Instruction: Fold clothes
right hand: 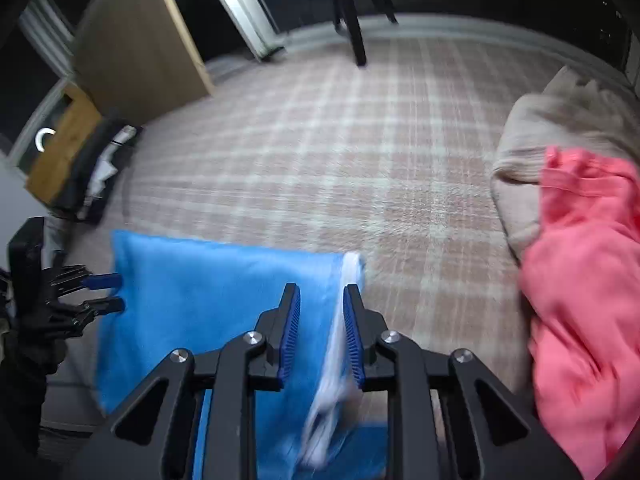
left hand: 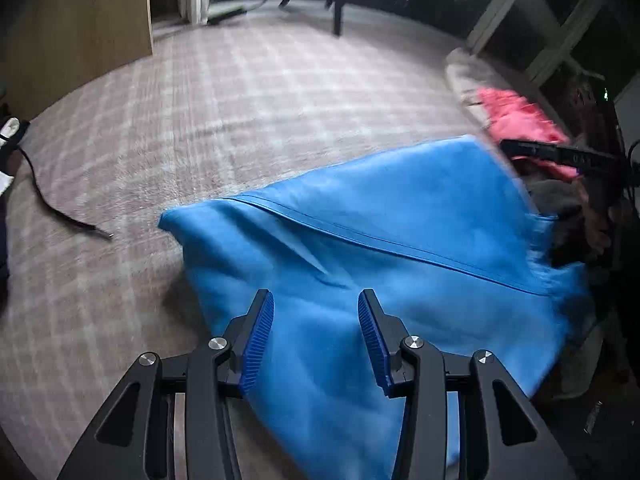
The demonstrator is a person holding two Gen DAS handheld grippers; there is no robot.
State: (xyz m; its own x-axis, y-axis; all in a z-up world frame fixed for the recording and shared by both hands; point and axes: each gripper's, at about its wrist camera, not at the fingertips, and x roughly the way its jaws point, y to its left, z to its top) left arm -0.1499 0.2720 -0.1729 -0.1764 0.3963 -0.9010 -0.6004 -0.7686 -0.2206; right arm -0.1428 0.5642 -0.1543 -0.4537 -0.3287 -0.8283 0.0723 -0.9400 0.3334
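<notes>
A: While both views were motion-blurred, where was the blue garment [left hand: 400,240]?
B: Hanging over the plaid carpet [left hand: 248,112], stretched between the two tools.
A: Left gripper [left hand: 316,304]?
B: Jaws spread, cloth between them, no pinch.
A: Right gripper [right hand: 320,300]?
B: Partly open; grip on the white-edged hem unclear. Pink garment [right hand: 580,280] lay right, on a beige one [right hand: 560,128].

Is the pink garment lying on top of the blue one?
No, the pink garment lies off to the right on a beige cloth, with bare carpet between it and the blue garment.
</notes>
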